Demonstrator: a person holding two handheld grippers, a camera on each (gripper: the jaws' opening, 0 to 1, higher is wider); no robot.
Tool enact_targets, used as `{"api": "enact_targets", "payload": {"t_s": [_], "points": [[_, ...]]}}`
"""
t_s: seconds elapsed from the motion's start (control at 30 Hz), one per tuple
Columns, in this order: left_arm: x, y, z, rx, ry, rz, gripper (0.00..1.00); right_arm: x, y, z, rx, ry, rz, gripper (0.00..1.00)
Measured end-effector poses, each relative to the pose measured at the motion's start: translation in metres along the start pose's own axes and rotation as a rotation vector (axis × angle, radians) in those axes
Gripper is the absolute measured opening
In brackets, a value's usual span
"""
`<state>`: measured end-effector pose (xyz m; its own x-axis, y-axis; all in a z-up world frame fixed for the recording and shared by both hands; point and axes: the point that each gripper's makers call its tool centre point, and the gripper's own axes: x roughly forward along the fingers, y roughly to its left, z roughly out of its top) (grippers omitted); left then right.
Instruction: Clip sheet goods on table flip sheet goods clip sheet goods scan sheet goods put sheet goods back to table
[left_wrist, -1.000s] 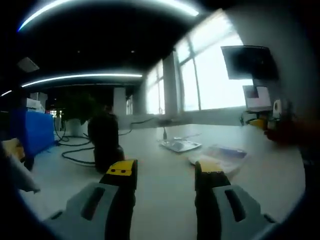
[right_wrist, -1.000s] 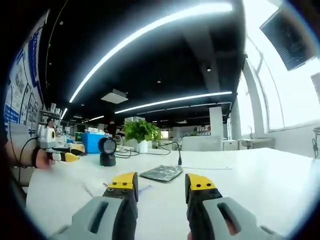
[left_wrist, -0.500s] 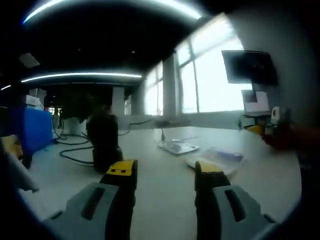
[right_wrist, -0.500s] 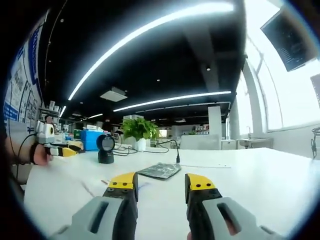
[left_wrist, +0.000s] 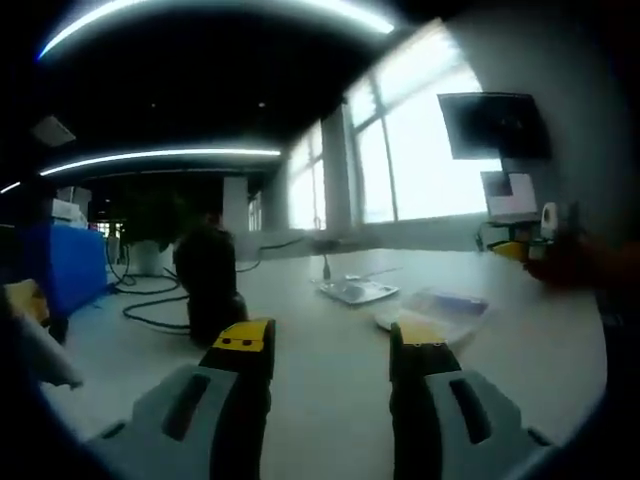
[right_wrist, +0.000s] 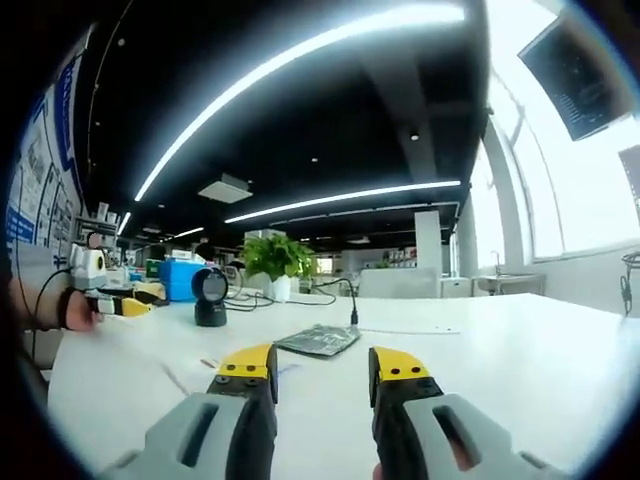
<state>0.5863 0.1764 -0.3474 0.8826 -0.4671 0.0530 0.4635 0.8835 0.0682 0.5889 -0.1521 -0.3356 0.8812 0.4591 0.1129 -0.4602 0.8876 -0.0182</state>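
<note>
Sheet goods (right_wrist: 320, 341): one dark flat packet, lay on the white table (right_wrist: 520, 360) ahead of the right gripper (right_wrist: 322, 366), near the black scanner (right_wrist: 211, 297), with a clear-wrapped packet (left_wrist: 440, 308) just beyond the left gripper (left_wrist: 330, 345). Both grippers hovered low over the table, jaws apart and holding nothing. Judged at the start: no packet clipped yet, with flipping, scanning and return all outstanding

Both views skim low over the white table (right_wrist: 520, 350), sharing the scanner (right_wrist: 210, 298).
</note>
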Motion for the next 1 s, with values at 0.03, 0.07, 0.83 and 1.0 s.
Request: {"api": "enact_targets", "payload": {"t_s": [0.03,0.07,0.83,1.0], "points": [[-0.0002,-0.0004,-0.0001,0.001,0.001,-0.001,0.38,-0.0001,-0.0003,0.0000,-0.001,0.000,-0.001,0.32],[-0.0002,-0.0007,-0.0002,0.003,0.002,-0.001,0.38,-0.0002,-0.0003,0.0002,-0.001,-0.001,-0.002,0.32],[-0.0025,0.0045,0.0035,-0.027,-0.020,0.018,0.38,0.0001,-0.0034,-0.0010,-0.010,0.001,-0.015,0.32],[-0.0022,0.0047,0.0035,-0.021,-0.020,0.019,0.38,0.0007,-0.0032,-0.0020,-0.011,0.005,-0.015,0.32]]}}
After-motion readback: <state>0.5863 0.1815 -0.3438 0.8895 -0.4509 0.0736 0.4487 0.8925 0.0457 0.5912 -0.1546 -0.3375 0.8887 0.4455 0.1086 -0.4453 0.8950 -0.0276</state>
